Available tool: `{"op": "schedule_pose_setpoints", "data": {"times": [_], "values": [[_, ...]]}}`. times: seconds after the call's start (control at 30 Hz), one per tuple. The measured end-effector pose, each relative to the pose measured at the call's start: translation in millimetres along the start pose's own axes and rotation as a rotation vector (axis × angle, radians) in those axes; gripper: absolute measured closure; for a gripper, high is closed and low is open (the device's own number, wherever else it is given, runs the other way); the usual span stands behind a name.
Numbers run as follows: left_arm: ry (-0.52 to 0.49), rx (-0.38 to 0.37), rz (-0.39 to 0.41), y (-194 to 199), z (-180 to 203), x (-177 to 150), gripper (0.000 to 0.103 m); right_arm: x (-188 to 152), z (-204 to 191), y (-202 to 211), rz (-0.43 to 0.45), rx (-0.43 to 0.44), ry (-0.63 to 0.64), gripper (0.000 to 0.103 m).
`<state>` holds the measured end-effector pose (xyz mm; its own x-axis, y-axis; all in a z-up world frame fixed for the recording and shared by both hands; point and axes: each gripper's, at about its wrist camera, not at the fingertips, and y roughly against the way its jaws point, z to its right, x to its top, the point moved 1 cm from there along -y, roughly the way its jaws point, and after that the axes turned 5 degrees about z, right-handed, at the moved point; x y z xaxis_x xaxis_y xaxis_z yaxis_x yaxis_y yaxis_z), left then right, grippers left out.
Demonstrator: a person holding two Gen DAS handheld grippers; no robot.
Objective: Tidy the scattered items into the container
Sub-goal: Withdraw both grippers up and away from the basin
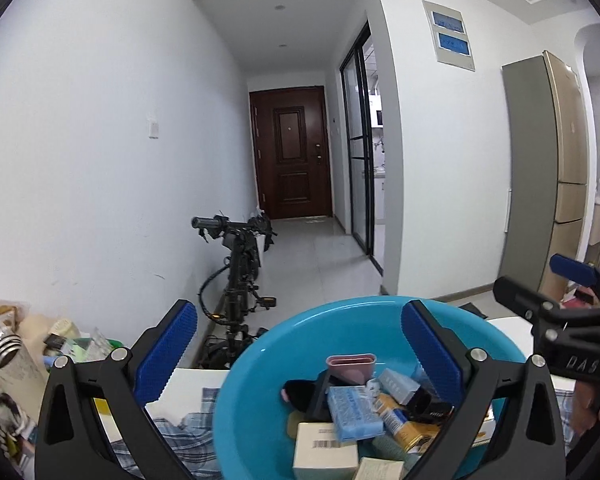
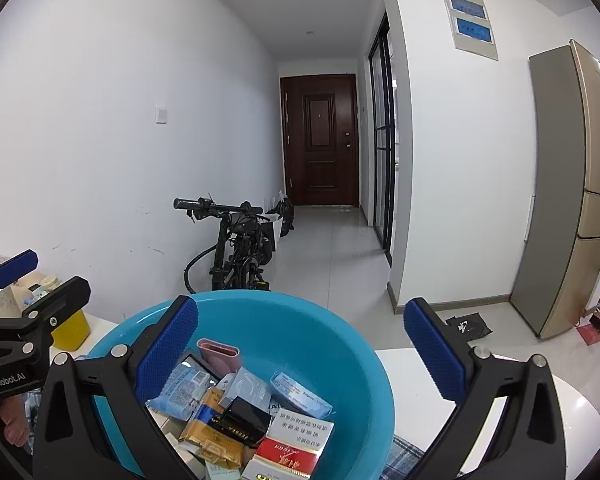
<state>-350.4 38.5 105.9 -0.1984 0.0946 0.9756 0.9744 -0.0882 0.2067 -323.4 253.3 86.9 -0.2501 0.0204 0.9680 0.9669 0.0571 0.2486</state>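
Looking along my left gripper (image 1: 300,348), I see its blue-padded fingers (image 1: 168,350) spread wide with nothing between them, framing a blue basin (image 1: 260,392) that sits on the white tabletop (image 1: 188,384). My right gripper (image 2: 300,348) is likewise released, its fingers (image 2: 434,350) held apart and empty above the same basin, one pad over the near rim and the other out over bare tabletop to the right.

Inside the basin lies a loose heap of small things: a pink open-topped case (image 2: 219,354) standing toward the back, a light blue tissue pack (image 1: 354,414), a white box with a barcode (image 1: 325,450), a small black box (image 2: 242,420), a gold packet (image 2: 210,440), and a red and white carton (image 2: 288,450) nearest my right camera. They overlap and lean on each other; I cannot tell exactly which ones touch the basin floor.

A blue checked cloth (image 1: 180,432) lies on the tabletop under the left side of the basin. Farther left, a yellow cup (image 2: 71,330) stands near the wall, and a clutter of packets and a bottle with a threaded metal neck (image 1: 4,350) sits beside it, outside the basin. Beyond the tabletop a black bicycle (image 2: 236,248) leans by the wall.
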Motion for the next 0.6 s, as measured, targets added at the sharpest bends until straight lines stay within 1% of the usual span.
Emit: {"op": "schedule_pose_setpoints", "data": {"times": [0.13,0.23,0.33,0.4,0.5,0.6], "values": [[0.024,-0.021,-0.004,10.6,-1.2,0.1,0.0,2.1,2.0,12.5,0.011,-0.009,0.003,0.0],[0.022,-0.038,-0.008,20.6,1.5,2.2,0.0,3.8,1.4,26.1,0.014,-0.011,0.01,0.0],[-0.019,-0.031,-0.012,33.4,4.9,1.3,0.0,2.9,2.6,39.8,0.012,-0.021,-0.001,0.0],[-0.019,-0.022,-0.008,43.4,3.4,-1.0,0.0,0.2,2.6,47.7,0.003,-0.017,-0.014,0.0],[-0.01,-0.035,-0.015,58.5,0.9,-2.5,0.0,-2.4,0.5,58.0,-0.007,-0.012,-0.029,0.0],[-0.016,-0.029,0.001,77.1,0.1,-1.2,0.0,-3.9,-4.1,70.3,-0.014,-0.01,-0.021,0.0]]}}
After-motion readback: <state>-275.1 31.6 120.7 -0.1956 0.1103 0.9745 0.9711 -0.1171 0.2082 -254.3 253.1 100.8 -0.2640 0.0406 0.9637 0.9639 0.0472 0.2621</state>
